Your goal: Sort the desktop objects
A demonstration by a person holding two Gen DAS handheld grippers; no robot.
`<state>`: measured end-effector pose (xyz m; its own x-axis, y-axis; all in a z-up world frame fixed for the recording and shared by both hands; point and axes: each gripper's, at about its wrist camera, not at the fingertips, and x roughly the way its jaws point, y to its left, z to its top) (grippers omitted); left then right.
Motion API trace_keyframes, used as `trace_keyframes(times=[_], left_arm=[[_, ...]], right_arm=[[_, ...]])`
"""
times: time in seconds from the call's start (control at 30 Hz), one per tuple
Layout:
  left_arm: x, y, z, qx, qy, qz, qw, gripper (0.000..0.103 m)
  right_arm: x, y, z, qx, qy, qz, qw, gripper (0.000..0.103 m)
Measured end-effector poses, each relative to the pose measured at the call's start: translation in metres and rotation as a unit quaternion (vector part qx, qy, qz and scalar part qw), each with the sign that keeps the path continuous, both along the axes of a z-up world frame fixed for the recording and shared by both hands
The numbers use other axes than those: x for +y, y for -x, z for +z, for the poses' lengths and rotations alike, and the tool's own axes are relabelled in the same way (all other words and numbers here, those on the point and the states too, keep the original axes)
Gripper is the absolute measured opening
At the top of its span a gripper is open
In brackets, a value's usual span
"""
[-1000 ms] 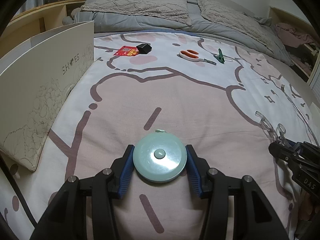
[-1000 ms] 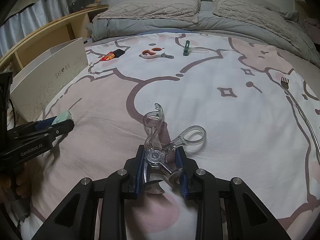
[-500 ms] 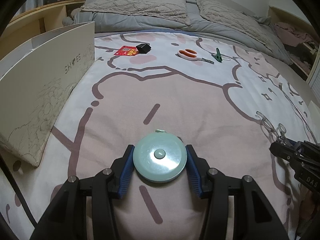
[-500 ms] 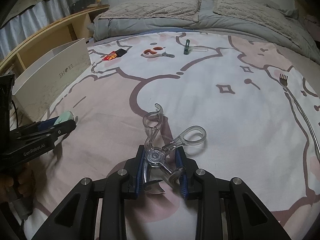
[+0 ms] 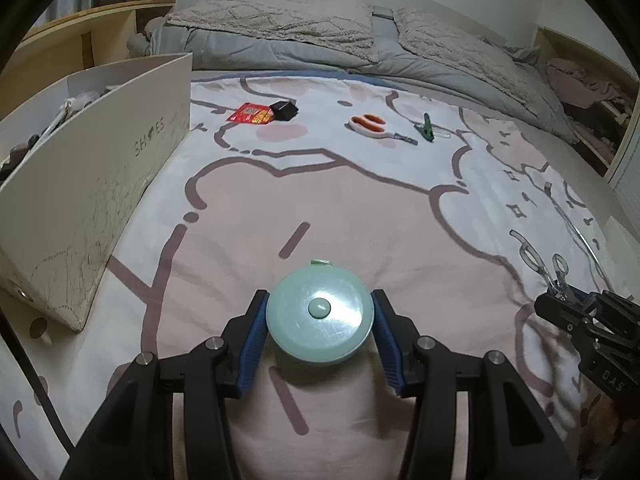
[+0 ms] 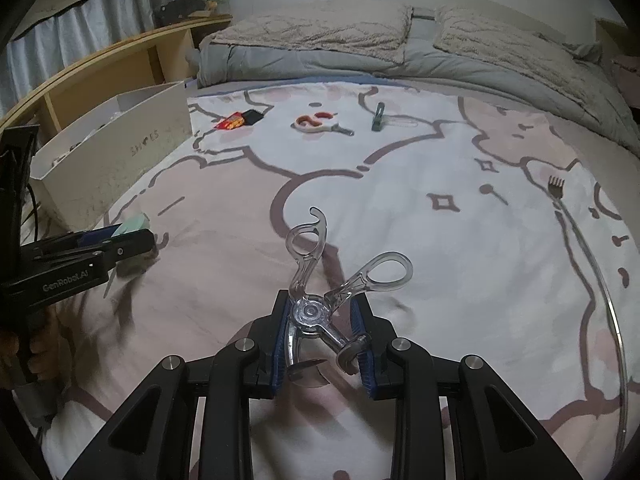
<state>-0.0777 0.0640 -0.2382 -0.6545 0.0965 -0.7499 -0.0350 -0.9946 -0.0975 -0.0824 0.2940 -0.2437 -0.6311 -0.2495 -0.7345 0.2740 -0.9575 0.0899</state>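
Mint tape measure (image 5: 320, 317) clamped between left jaws.

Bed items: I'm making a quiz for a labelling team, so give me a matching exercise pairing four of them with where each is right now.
Things:
1. mint tape measure
2. clear-handled scissors
3. orange-handled scissors
4. white shoe box

Places:
A. standing at the left edge of the bedspread
B. between the right gripper's pads
C. lying loose far up the bed, beside a green clip
D. between the left gripper's pads

Pairs: 1-D, 2-B, 3-C, 4-A
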Motion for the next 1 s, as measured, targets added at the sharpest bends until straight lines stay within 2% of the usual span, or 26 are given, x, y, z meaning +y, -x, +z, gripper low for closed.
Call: trace_keyframes(times=[0.33,0.4,0.5,1.0], left_arm=[[0.011,0.003,0.026,0.023,0.003,-0.009,0.9997,0.05],[0.011,0.003,0.032,0.028,0.002,-0.009,0.9996,0.05],[0.009,0.003,0.042,0.037,0.0,-0.007,0.9993,0.05],[-0.002,0.0,0.087,0.067,-0.01,0.001,0.9977,0.05]], right_arm=[[0.004,0.002,0.031,0.037,-0.023,-0.009,0.999,0.03],[0.004,0.001,0.037,0.04,-0.015,0.0,0.999,0.03],[0.001,-0.001,0.049,0.052,-0.03,0.007,0.998,0.03],[-0.003,-0.01,0.103,0.101,-0.041,0.01,0.994,0.03]])
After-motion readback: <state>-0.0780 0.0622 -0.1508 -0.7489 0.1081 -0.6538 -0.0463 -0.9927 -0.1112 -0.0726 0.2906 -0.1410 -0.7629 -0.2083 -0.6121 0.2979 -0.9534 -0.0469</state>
